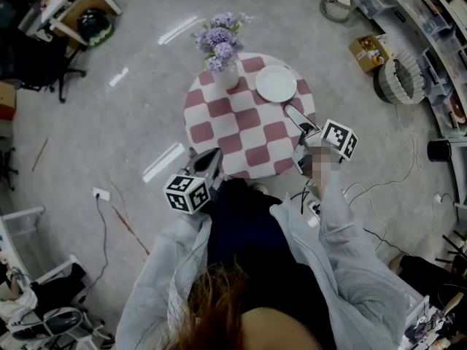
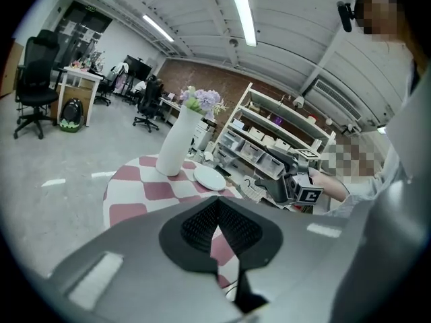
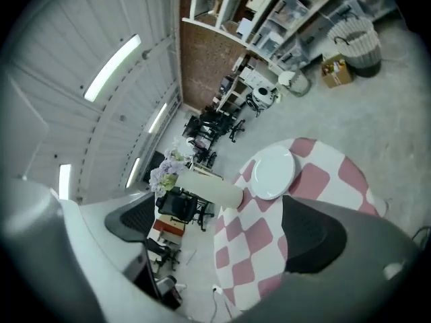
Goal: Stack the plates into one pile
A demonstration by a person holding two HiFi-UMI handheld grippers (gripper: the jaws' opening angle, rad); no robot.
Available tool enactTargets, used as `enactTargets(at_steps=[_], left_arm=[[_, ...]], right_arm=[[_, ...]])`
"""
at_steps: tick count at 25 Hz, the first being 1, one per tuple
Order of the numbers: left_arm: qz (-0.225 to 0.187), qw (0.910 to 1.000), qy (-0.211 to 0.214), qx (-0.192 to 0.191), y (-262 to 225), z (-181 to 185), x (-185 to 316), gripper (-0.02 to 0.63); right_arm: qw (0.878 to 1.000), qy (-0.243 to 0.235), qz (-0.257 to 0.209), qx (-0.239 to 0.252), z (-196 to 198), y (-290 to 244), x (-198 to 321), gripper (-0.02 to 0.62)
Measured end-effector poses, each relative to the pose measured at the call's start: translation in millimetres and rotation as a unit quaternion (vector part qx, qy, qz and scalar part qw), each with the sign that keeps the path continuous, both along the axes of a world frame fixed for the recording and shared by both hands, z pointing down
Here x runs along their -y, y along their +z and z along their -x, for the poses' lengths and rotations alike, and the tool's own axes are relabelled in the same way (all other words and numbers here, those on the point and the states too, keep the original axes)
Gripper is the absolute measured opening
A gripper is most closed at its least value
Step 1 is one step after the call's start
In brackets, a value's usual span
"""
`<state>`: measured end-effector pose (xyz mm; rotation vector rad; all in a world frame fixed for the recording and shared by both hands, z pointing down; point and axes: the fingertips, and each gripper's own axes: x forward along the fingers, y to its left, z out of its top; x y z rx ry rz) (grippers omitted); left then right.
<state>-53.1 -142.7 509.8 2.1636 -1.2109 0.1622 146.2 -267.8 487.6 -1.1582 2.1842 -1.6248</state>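
A white plate lies at the far right of a round table with a red-and-white checked cloth; I cannot tell whether it is one plate or a pile. The left gripper view shows the plate beyond the vase, and the right gripper view shows the plate ahead of the jaws. My left gripper hovers at the table's near left edge, shut with nothing between the pads. My right gripper is over the table's right side, just short of the plate, open and empty.
A white vase of purple flowers stands at the table's far edge, left of the plate. On the floor are a woven basket, a cardboard box, cables and a power strip. Shelving lines the right wall; desks and chairs stand far left.
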Motion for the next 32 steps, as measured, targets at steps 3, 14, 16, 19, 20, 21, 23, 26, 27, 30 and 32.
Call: enactTargets(at_steps=[3,14,16,19,20,21,23,26,27,30,32], left_arm=[[-0.024,0.9996,0.012,0.003,-18,-7,13,0.014],[-0.084,0.9935,0.070,0.029,-64,-38,46,0.014],[-0.093,0.9923,0.077,0.029,-71,-42,51,0.014],[-0.105,0.9903,0.085,0.029,-78,-46,54,0.014],[-0.109,0.9897,0.088,0.030,-80,-46,55,0.014],[-0.113,0.9890,0.089,0.032,-82,-46,56,0.014],[-0.119,0.9881,0.091,0.034,-86,-45,58,0.014],[-0.123,0.9875,0.093,0.033,-88,-43,60,0.014],[-0.123,0.9875,0.093,0.033,-88,-42,61,0.014],[-0.123,0.9871,0.097,0.034,-87,-40,61,0.014],[-0.123,0.9867,0.100,0.035,-86,-39,59,0.014]], right_arm=[[0.998,-0.022,-0.041,-0.044,-1,-19,-10,0.581],[0.970,-0.044,-0.162,-0.178,3,-65,-36,0.449],[0.960,-0.049,-0.181,-0.210,5,-70,-40,0.406],[0.950,-0.040,-0.207,-0.229,8,-78,-46,0.292],[0.949,-0.034,-0.216,-0.229,9,-81,-48,0.250],[0.947,-0.028,-0.224,-0.229,9,-83,-49,0.211],[0.942,-0.015,-0.241,-0.231,9,-87,-52,0.128],[0.935,-0.005,-0.256,-0.246,12,-89,-54,0.018],[0.933,-0.006,-0.258,-0.252,14,-88,-54,0.002],[0.928,-0.015,-0.259,-0.266,21,-82,-57,0.002],[0.925,-0.019,-0.257,-0.277,24,-76,-60,0.002]])
